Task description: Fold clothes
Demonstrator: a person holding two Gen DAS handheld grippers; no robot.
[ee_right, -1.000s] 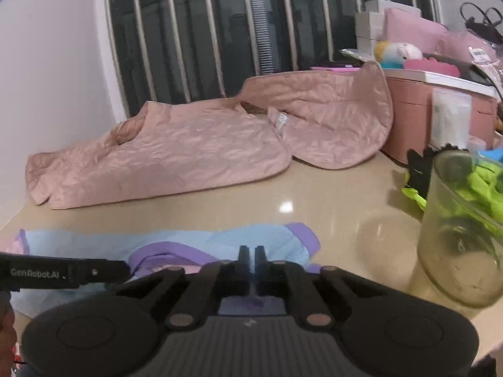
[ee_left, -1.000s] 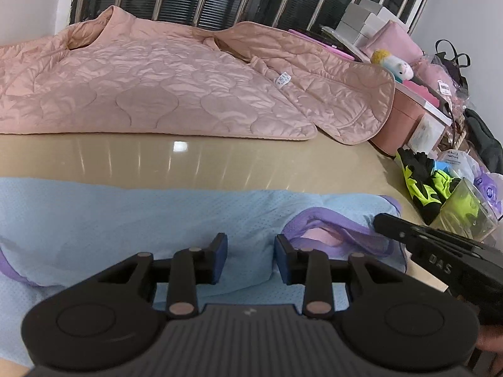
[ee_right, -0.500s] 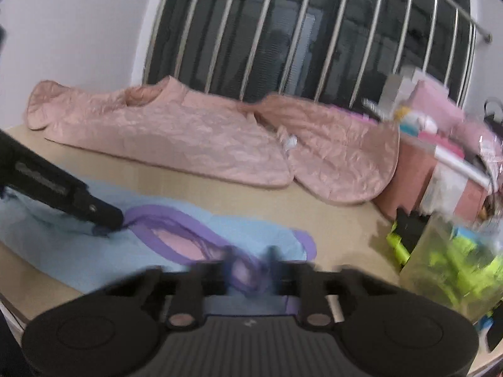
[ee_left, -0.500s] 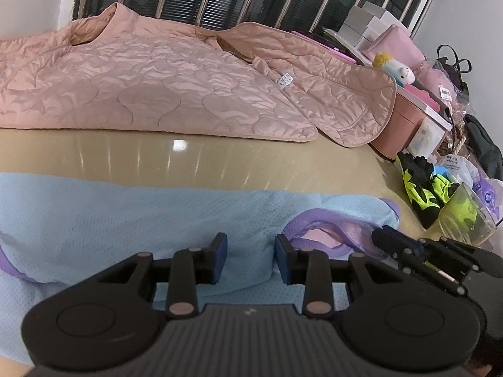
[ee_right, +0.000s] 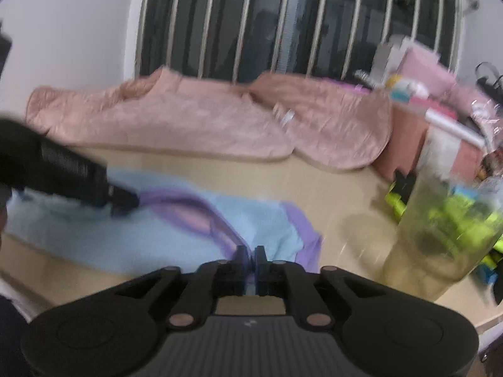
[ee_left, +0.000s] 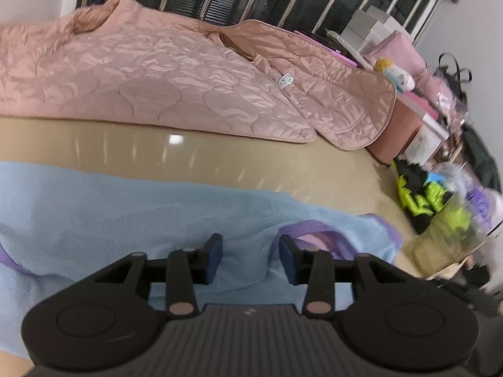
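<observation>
A light blue mesh shirt with purple trim point(ee_left: 125, 220) lies flat on the beige table; it also shows in the right wrist view point(ee_right: 176, 235). My left gripper point(ee_left: 250, 259) is open and low over the shirt, just left of its purple collar point(ee_left: 314, 235). It appears in the right wrist view as a dark bar point(ee_right: 72, 172) at the left. My right gripper point(ee_right: 250, 265) is shut on the shirt at the purple collar trim point(ee_right: 226, 232), near the front table edge.
A pink quilted jacket point(ee_left: 173, 78) is spread across the back of the table. A clear plastic cup point(ee_right: 440, 235) stands at the right, near neon green and black gloves point(ee_left: 418, 194). Pink boxes point(ee_left: 405, 125) sit at the far right. Window bars stand behind.
My right gripper swung right and closed on the collar trim. It has left the left wrist view. My left gripper stayed open over the shirt and shifted little.
</observation>
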